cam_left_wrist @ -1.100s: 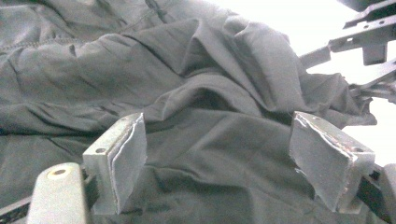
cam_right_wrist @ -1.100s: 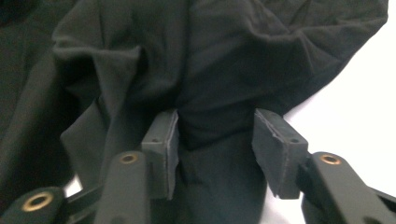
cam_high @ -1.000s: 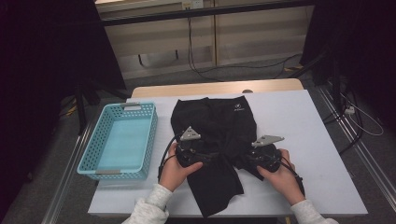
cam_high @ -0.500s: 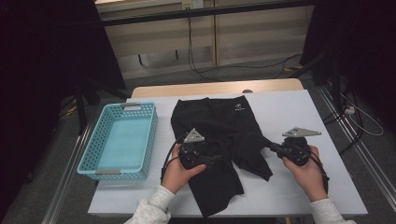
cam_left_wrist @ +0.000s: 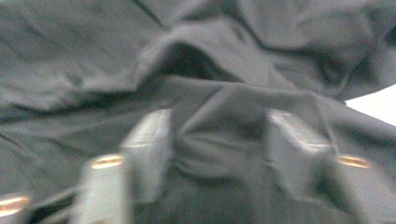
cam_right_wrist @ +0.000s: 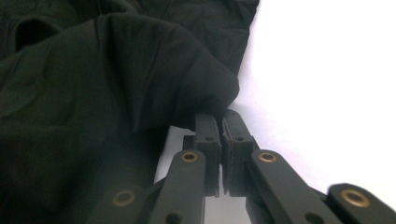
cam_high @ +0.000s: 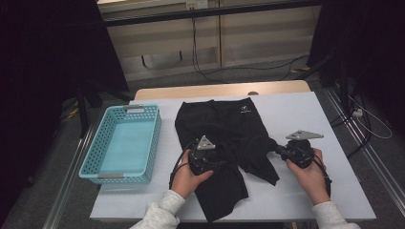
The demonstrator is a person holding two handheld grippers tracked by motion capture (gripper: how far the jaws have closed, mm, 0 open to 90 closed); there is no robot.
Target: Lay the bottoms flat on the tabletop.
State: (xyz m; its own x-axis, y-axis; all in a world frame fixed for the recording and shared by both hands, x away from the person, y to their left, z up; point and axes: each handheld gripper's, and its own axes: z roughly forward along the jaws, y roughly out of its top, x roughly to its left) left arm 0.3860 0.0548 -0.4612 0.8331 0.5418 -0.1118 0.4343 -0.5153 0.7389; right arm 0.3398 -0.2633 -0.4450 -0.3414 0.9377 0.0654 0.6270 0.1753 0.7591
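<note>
My right gripper (cam_high: pixel 279 151) is clenched on a fold of the black shorts (cam_high: pixel 224 129), its jaws pressed together with the cloth pinched at their tips (clearest in the right gripper view (cam_right_wrist: pixel 219 123)). My left gripper (cam_high: pixel 224 163) has just been closing its jaws, a bunched ridge of the same fabric between them (cam_left_wrist: pixel 215 135); whether the pads press on it I cannot tell. The shorts lie mid-table (cam_high: pixel 315 114), with the blue basket (cam_high: pixel 100 143) at nine o'clock of them.
</note>
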